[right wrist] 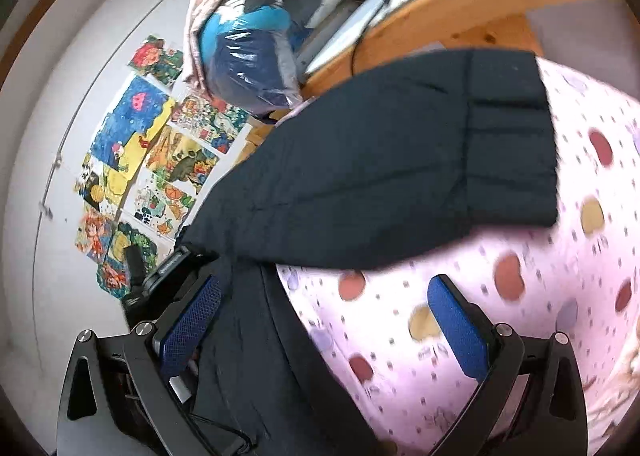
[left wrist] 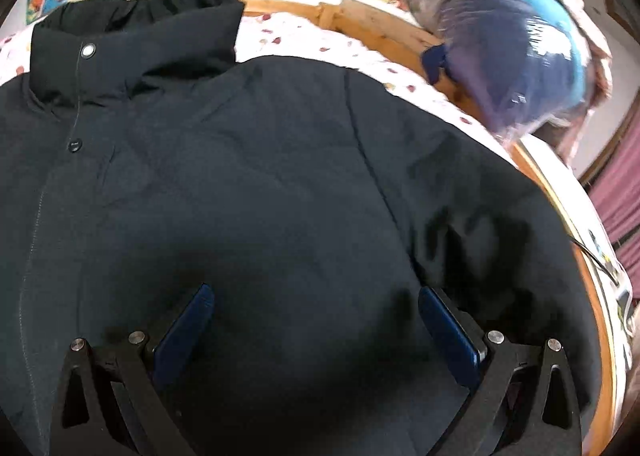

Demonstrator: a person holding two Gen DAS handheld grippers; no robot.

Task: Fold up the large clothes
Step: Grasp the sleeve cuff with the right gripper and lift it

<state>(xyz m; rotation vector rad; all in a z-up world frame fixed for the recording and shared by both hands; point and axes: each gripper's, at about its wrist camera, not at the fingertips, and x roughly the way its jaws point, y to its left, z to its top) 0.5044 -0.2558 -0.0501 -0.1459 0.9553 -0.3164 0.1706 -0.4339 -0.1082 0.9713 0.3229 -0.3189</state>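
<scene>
The dark jacket (left wrist: 248, 191) covers most of the bed under the left gripper (left wrist: 316, 320), whose wide-apart fingers have only flat fabric between them. Its raised collar (left wrist: 132, 31) stands up at the far end. Beyond that, a strip of dotted sheet (left wrist: 304, 39) lies bare up to the wooden bed frame (left wrist: 384, 19). A plastic-wrapped bundle (left wrist: 516, 55) sits on the frame's corner (bulky, blocking that side). By the right gripper (right wrist: 324, 320), likewise spread, the sheet is bare on the near side of the sleeve (right wrist: 400, 167), which stretches across the way. The picture-covered wall (right wrist: 132, 159) closes off the far side.
</scene>
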